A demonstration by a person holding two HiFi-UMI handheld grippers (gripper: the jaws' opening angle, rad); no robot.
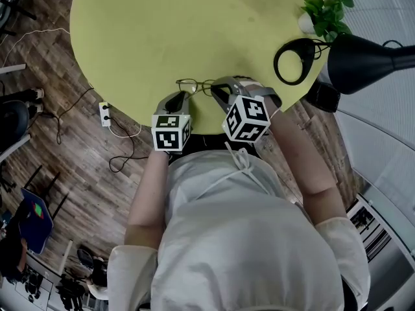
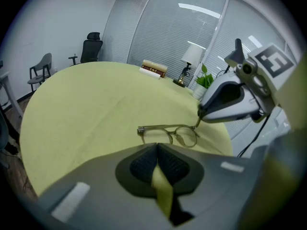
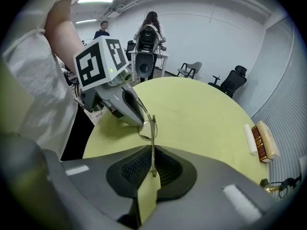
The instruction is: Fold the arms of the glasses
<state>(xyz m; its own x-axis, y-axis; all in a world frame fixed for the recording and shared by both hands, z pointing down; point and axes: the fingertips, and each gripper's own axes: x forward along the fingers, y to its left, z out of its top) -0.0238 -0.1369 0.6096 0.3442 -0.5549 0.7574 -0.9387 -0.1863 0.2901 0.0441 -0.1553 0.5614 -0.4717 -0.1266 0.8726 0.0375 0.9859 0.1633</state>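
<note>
**A:** At the near edge of the yellow-green desk (image 1: 130,37), what is there?

**B:** The glasses (image 1: 194,85), just inside that edge, with one arm (image 3: 153,152) pointing back toward the person.

**A:** And the right gripper (image 1: 218,91)?

**B:** Its jaws are almost together, pinched on that arm.

**A:** The left gripper (image 1: 176,100)?

**B:** Its jaws are closed with nothing between them. Its tip is just beside the other end of the frame, also at the desk's near edge.
</note>
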